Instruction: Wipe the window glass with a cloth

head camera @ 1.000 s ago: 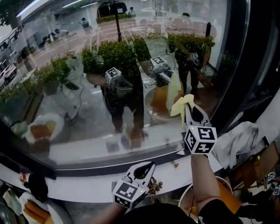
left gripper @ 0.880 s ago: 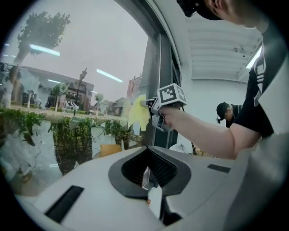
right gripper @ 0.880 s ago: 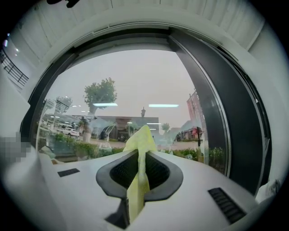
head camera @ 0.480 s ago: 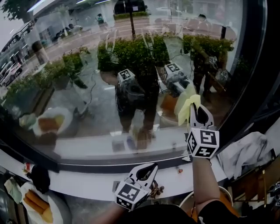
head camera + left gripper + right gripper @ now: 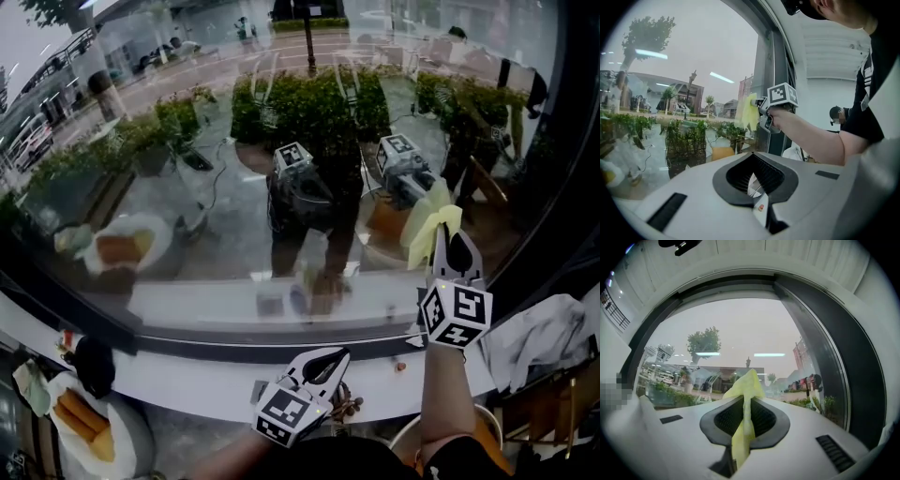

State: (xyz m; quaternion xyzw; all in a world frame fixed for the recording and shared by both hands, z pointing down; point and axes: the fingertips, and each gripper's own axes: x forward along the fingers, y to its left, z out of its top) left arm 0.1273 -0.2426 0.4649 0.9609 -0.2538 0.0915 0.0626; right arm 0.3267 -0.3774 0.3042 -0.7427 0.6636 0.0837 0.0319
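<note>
Looking steeply down from the head camera at a large curved window glass [image 5: 216,206] with a white ledge [image 5: 187,380] along its foot. The right tool [image 5: 444,236] is raised at the right side of the pane, its jaws clamped on a pale yellow cloth [image 5: 427,223]. The cloth sticks out past the jaw tips as a crumpled flap and appears to meet its own reflection on the glass, close to the dark window frame [image 5: 553,187]. From the right tool's own camera, the cloth runs as a folded strip down the middle between the jaws, with the pane just beyond. The left tool [image 5: 330,361] hangs low over the ledge, below the glass, its jaws closed together with nothing between them. A bare forearm [image 5: 441,394] runs up to the right tool. The pane mirrors both tools and the person's dark figure. Green shrubs [image 5: 309,103] and a street show outside. A plate of food [image 5: 89,431] sits at lower left, and a heap of white fabric [image 5: 539,328] lies at far right.
</note>
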